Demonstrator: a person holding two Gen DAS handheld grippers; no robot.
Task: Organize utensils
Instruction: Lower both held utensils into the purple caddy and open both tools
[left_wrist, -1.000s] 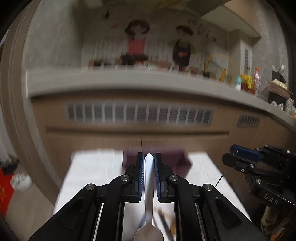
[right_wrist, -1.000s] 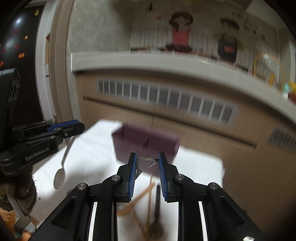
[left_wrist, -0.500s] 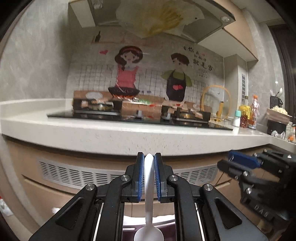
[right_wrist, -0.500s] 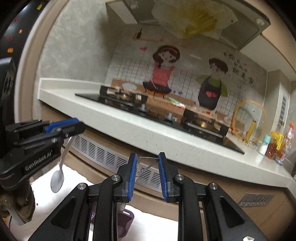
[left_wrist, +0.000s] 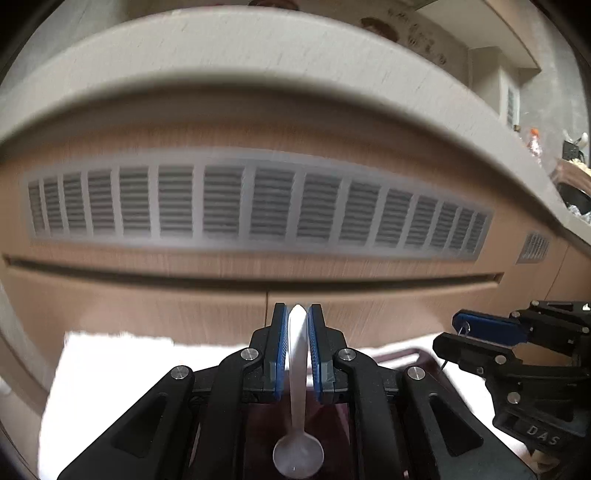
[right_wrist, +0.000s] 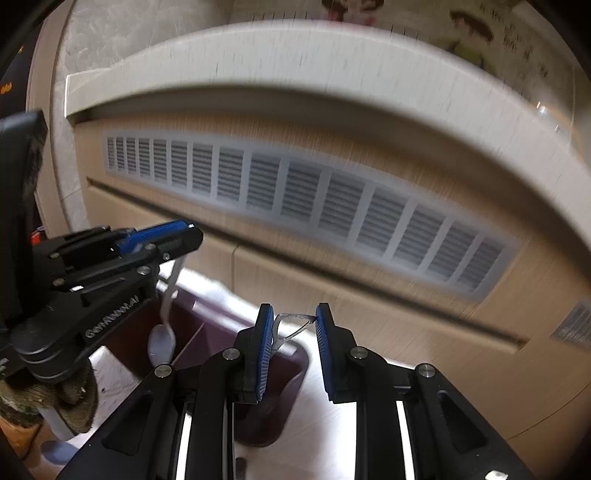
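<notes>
While both grippers hang over the dark purple organizer box (right_wrist: 280, 373), each carries one utensil. Left gripper (left_wrist: 297, 343): jaws clamped on handle of a white spoon (left_wrist: 298, 406), bowl end hanging down twd camera, directly above box interior. In right wrist view the same spoon (right_wrist: 164, 332) dangles w/ bowl just above the box's left compartment; a divider wall separates it from the right compartment. Contact btw spoon and box: cannot tell.

Right gripper (right_wrist: 294, 321): jaws closed on a thin wire-handled utensil (right_wrist: 291, 326), loop of wire spanning the gap at the tips; its working end is hidden below the fingers. Gripper sits over right compartment. In left wrist view the right gripper (left_wrist: 456, 330) appears at right edge, wire visible at its tip.

Box stands on white counter (left_wrist: 110, 354). Bkgd: wood cabinet front w/ long vent grille (left_wrist: 258, 206), motion-blurred.
</notes>
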